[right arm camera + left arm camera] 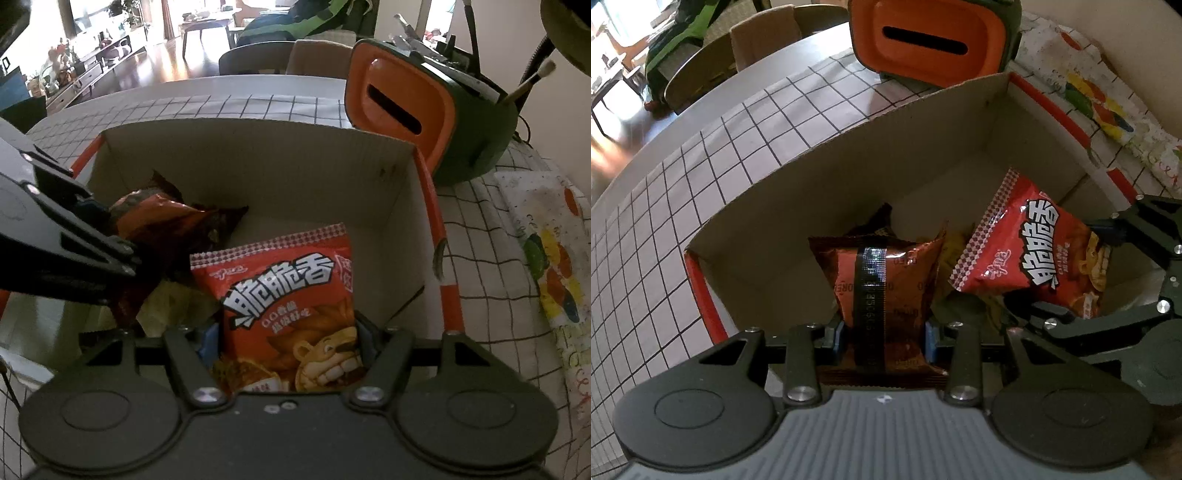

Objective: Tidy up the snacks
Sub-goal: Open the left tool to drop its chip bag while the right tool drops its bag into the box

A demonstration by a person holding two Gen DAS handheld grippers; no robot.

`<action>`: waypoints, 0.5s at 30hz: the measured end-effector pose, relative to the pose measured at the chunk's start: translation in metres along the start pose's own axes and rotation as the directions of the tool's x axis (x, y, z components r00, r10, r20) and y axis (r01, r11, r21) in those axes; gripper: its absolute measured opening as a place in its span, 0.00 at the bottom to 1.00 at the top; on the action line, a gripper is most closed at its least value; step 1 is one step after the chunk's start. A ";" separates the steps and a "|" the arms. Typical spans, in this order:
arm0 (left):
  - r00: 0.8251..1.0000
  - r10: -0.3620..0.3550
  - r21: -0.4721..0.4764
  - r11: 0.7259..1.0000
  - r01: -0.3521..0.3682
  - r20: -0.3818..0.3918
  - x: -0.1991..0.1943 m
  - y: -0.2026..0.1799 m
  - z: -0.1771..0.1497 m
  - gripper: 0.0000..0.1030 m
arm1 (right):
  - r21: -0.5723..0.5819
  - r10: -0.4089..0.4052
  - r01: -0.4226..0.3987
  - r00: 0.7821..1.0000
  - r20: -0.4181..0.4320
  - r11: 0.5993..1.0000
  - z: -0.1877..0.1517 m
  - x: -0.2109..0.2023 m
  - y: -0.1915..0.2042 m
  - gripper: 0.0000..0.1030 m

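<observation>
An open cardboard box (820, 177) with red-edged flaps stands on the checked tablecloth. My left gripper (884, 341) is shut on a dark red-brown snack packet (886, 280) with a black seam, held over the box's inside. My right gripper (286, 341) is shut on a bright red snack bag (291, 291) with white lettering and a cartoon face, also held inside the box (258, 166). The red bag (1034, 254) shows at the right in the left wrist view, and the brown packet (162, 218) at the left in the right wrist view. Other wrappers lie in the box below.
A green and orange container (923, 40) with a slot stands right behind the box (417, 110). A colourful printed cloth (550, 266) lies to the right on the table. Chairs (753, 40) stand beyond the table's far edge.
</observation>
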State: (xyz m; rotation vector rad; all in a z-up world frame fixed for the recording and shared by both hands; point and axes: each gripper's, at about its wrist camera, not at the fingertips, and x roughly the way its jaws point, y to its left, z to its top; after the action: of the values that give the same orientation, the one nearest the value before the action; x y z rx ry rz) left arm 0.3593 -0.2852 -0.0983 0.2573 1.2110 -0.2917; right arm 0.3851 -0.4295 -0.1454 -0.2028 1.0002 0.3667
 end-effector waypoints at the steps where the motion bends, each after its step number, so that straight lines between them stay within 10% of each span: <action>1: 1.000 -0.001 0.000 1.000 0.001 0.004 0.000 0.000 0.001 0.38 | 0.001 0.002 -0.002 1.000 -0.003 1.000 0.000 0.000 0.000 0.67; 15: 0.994 -0.026 0.000 1.000 0.026 0.105 -0.026 0.003 -0.013 0.57 | 0.057 0.015 -0.017 0.999 0.037 0.998 -0.005 -0.018 -0.001 0.84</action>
State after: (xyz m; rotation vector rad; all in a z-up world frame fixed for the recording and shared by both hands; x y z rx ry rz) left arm 0.3404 -0.2756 -0.0776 0.2226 1.1109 -0.3236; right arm 0.3724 -0.4355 -0.1324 -0.1360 0.9758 0.3552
